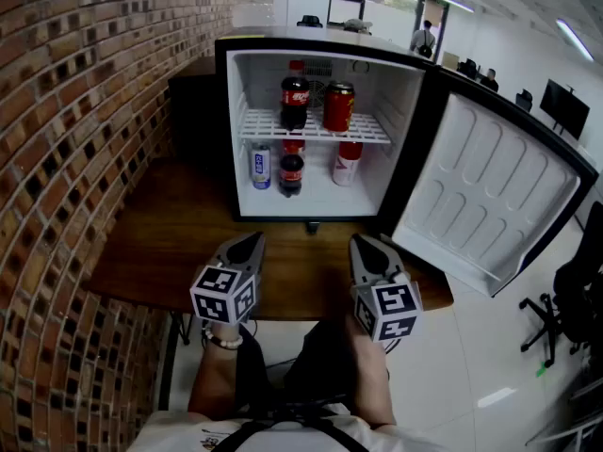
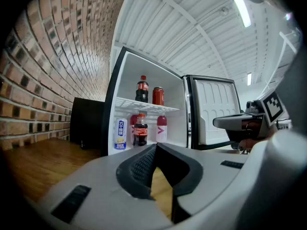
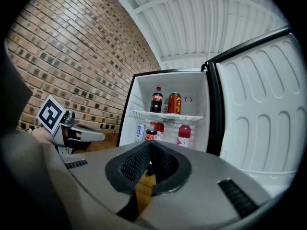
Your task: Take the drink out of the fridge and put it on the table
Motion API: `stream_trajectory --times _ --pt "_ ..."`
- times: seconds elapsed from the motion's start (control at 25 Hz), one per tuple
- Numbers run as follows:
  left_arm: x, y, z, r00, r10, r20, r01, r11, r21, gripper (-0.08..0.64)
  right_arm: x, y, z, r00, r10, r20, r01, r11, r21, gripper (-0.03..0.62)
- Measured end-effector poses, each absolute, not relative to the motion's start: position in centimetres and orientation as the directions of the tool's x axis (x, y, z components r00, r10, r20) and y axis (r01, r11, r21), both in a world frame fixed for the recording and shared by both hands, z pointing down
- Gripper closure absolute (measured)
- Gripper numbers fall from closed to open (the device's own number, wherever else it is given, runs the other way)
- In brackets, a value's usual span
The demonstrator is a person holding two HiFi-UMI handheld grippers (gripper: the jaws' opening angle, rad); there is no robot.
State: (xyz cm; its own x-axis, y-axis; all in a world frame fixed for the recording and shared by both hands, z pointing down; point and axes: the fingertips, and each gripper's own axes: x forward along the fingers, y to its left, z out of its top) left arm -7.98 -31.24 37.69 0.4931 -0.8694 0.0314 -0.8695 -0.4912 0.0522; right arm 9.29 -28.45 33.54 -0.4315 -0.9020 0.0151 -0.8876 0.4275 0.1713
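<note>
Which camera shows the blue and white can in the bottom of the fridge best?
The left gripper view: the blue and white can stands largest there, side-on and unblocked. The head view shows the can smaller, from above; the right gripper view shows the can tiny.

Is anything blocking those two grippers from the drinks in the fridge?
Nothing visible: the white fridge door stands open; only bare brown wooden tabletop lies between the left gripper, right gripper and drinks.
</note>
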Motion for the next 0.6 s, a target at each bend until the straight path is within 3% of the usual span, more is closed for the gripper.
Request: stream_trajectory --times 0.6 --pt "-7.9 -31.38 37.64 0.489 -0.872 0.028 -0.872 -0.487 0.046 0.56 9.75 -28.67 33.57 -0.42 -0.907 0.0 -0.893 0.414 0.178 0.575"
